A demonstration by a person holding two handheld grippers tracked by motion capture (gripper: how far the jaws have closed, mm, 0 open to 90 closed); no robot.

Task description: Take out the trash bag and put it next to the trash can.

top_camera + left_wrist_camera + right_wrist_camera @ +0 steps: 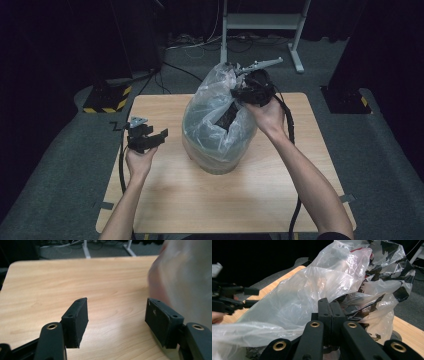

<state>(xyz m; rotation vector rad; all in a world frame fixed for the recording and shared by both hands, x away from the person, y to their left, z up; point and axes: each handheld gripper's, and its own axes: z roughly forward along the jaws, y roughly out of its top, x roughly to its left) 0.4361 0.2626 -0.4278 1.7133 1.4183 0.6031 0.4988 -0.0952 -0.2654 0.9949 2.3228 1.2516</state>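
Pinching the upper edge of the clear plastic bag [217, 120] at mid-counter [165, 200], the right claw [239, 92] is clamped on film. Left claw [154, 137] gapes empty beside it; next, I judge, it should take the opposite edge.

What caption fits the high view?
Right gripper pinches the plastic bag; open left gripper waits beside it.

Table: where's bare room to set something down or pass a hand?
The table is bare along the near edge between the forearms, and at its left side past the open left gripper. The middle is crowded: the plastic bag bulges there, with the right gripper clamped on its top.
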